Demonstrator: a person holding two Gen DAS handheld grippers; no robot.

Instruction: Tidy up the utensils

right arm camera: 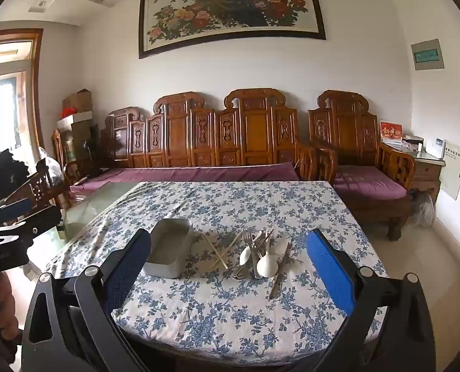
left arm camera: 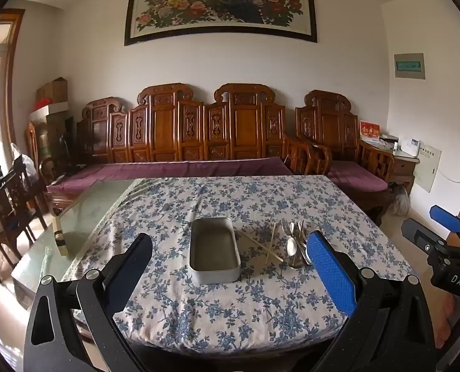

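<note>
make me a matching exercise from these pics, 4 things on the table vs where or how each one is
Things:
1. tin
2. chopsticks
3. white spoon
4. left claw

States:
A. crossed on the cloth, right of the tin
B. empty, left of the utensils
C. open, holding nothing
D. on the pile of metal cutlery

Pairs: 1-B, 2-A, 3-D, 4-C

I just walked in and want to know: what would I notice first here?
A big peacock-and-flowers painting hangs on the wall above a carved wooden sofa. Nearer, on the blue flowered tablecloth, a pile of utensils lies right of an empty metal tin.
</note>
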